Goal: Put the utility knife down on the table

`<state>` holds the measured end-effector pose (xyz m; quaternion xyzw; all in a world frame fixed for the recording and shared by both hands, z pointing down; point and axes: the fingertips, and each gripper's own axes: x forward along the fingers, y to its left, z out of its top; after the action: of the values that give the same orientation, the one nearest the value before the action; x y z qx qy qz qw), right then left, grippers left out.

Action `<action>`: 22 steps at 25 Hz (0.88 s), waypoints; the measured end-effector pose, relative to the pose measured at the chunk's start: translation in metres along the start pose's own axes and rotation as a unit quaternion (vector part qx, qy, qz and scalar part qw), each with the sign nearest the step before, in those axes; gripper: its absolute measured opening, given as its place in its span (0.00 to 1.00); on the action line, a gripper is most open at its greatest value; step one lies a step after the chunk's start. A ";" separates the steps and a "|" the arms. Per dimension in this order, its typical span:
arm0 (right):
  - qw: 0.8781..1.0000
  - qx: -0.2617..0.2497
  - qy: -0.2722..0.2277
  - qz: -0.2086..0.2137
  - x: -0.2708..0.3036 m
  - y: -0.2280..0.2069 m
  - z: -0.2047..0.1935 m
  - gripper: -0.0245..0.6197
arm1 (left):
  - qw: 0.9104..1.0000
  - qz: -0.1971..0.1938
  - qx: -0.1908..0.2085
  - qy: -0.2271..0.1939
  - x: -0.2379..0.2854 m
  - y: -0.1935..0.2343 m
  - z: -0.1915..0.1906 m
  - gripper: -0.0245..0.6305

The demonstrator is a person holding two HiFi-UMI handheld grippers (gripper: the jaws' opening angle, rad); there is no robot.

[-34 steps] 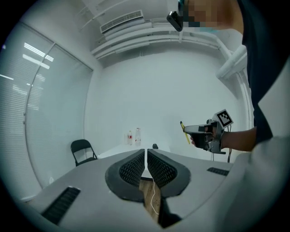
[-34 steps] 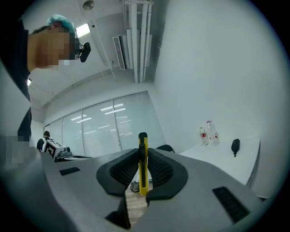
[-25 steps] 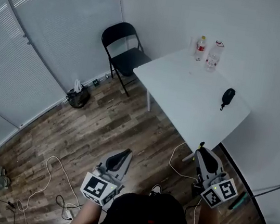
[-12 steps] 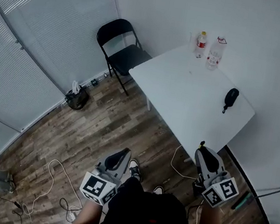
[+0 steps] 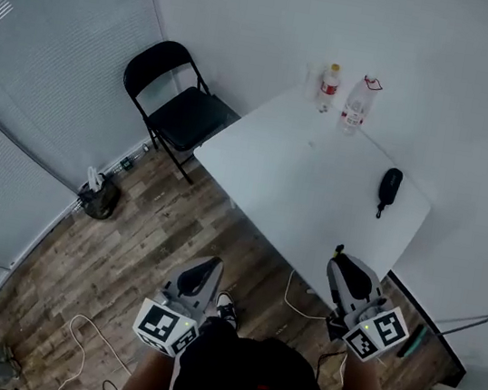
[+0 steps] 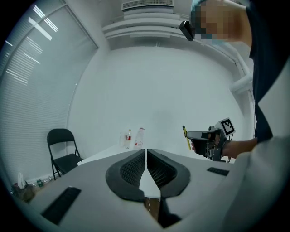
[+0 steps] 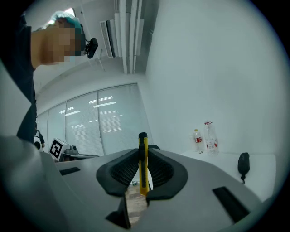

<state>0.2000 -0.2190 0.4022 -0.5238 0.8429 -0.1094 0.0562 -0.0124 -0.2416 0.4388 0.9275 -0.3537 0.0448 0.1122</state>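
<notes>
A yellow and black utility knife (image 7: 142, 163) stands upright between the jaws of my right gripper (image 7: 143, 174), which is shut on it. Its tip (image 5: 339, 249) pokes out of that gripper (image 5: 342, 271) in the head view, just off the near edge of the white table (image 5: 292, 183). My left gripper (image 5: 200, 276) is held over the wooden floor, short of the table, shut with nothing in it (image 6: 145, 167). The left gripper view also catches the right gripper (image 6: 204, 138) with the knife (image 6: 186, 137).
On the table lie a black pouch (image 5: 389, 187) near the right edge and two bottles (image 5: 344, 93) at the far corner. A black folding chair (image 5: 174, 107) stands to the table's left. A white cable (image 5: 295, 291) runs over the floor under the table's near edge.
The view has shifted: the table and chair now sit further left and the table's near edge is closer to both grippers. The right gripper still holds the knife.
</notes>
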 end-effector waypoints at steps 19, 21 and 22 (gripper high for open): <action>0.988 -0.019 0.133 -0.070 0.171 -0.073 -0.060 0.15 | 0.999 -0.006 -0.037 0.032 0.069 0.136 0.011 0.07; 0.983 -0.025 0.168 -0.073 0.180 -0.093 -0.082 0.15 | 0.998 -0.001 -0.039 0.039 0.074 0.132 0.010 0.07; 0.980 -0.018 0.183 -0.075 0.184 -0.103 -0.092 0.15 | 0.998 0.001 -0.038 0.042 0.076 0.131 0.009 0.07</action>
<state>0.1883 -0.4157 0.5203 -0.5571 0.7994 -0.1924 -0.1164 -0.0431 -0.3873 0.4651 0.9196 -0.3510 0.0700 0.1623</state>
